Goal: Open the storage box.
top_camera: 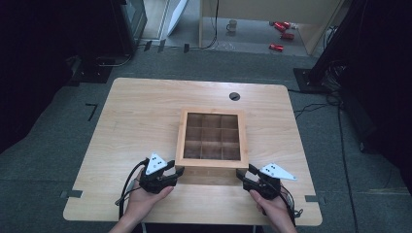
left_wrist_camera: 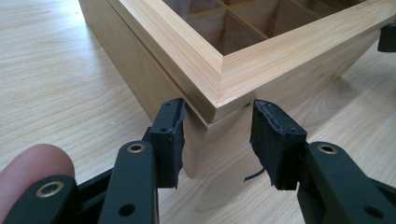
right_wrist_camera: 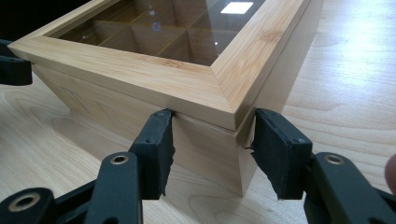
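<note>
A square wooden box (top_camera: 212, 161) with a glass lid over a grid of compartments stands in the middle of the table. My left gripper (top_camera: 171, 171) straddles its near left corner. In the left gripper view that gripper (left_wrist_camera: 217, 140) has one pad on each wall of the box (left_wrist_camera: 261, 65), just below the lid's lip. My right gripper (top_camera: 245, 172) straddles the near right corner. In the right gripper view this gripper (right_wrist_camera: 212, 149) has both pads against the box (right_wrist_camera: 140, 74) under the lid's edge. The lid lies closed.
The light wooden table (top_camera: 136, 121) has a round cable hole (top_camera: 234, 95) behind the box. Bare tabletop lies left, right and in front of the box. A thumb (left_wrist_camera: 32, 168) rests on the left gripper. On the floor far behind stand a mug (top_camera: 232, 25) and red cans (top_camera: 282, 26).
</note>
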A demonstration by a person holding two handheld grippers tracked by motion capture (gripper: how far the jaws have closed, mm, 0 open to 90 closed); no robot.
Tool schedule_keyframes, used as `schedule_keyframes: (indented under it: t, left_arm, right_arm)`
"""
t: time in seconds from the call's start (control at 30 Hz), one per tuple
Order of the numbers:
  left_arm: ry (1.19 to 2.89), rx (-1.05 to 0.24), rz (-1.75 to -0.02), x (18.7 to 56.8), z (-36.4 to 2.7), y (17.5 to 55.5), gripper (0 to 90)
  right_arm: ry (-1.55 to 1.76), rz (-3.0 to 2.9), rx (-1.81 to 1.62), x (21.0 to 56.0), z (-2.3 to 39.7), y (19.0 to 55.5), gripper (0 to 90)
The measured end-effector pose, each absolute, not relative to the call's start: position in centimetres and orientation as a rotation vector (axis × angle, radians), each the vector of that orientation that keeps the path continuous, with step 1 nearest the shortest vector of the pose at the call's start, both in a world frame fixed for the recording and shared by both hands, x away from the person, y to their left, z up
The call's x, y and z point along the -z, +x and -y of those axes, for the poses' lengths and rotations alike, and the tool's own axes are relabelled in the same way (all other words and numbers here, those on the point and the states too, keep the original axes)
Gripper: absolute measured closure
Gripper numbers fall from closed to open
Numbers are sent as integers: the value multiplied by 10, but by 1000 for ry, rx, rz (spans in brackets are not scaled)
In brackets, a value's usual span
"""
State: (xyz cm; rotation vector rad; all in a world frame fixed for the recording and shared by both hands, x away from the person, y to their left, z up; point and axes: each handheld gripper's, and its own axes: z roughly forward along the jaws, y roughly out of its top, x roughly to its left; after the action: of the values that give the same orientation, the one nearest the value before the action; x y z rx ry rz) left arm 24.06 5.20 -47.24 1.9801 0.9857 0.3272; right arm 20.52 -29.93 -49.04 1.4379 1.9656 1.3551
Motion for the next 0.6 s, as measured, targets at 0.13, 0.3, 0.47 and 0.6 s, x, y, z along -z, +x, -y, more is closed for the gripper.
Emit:
schedule_keyframes:
  t: [0.13,0.3,0.47,0.6]
  left_arm:
    - [1915,-311,-974,467,-56,240,584]
    - [1880,-331,-963,456,-64,244,585]
    - [1945,-282,-966,470,-64,242,535]
    - [1989,-287,-970,475,-57,242,530]
  right_arm:
    - [1428,-1972,-1339,491,298,205,485]
    - [1431,-1965,-1339,491,298,204,485]
    - [1430,-1962,-1351,492,299,204,492]
    - [1432,-1963,-1355,492,299,204,493]
